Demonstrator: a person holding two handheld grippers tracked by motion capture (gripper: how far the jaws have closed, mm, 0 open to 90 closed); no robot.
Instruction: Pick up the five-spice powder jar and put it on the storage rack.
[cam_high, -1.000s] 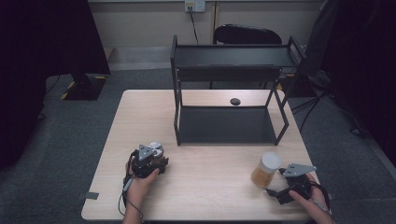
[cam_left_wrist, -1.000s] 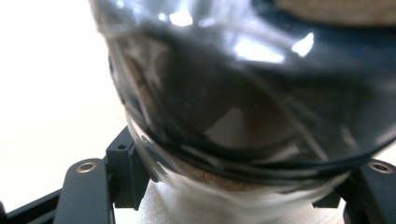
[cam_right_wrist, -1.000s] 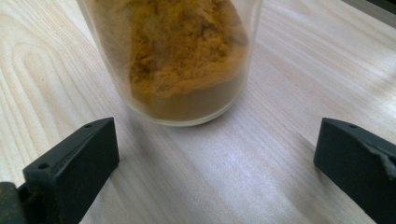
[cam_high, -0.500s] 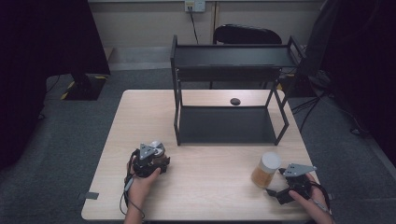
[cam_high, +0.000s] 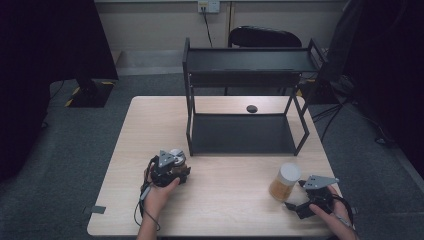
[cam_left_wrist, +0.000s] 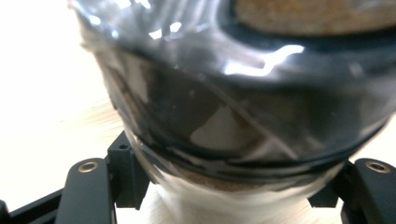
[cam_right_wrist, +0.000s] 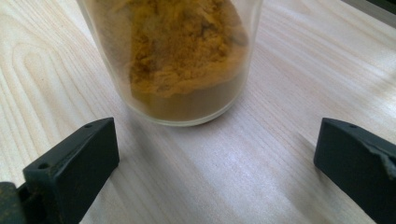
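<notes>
My left gripper (cam_high: 172, 165) has its jaws clamped on a dark jar (cam_left_wrist: 243, 93) in front of the rack (cam_high: 245, 90), while my right gripper (cam_high: 300, 197) rests low on the tabletop (cam_high: 230, 190), jaws apart, the spice jar (cam_high: 284, 181) just ahead.

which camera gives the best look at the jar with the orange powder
The right gripper view: the jar of orange powder stands close ahead of the open right gripper, its contents sharp. The high view shows the whole jar with its white lid, small, on the table beside that gripper.
</notes>
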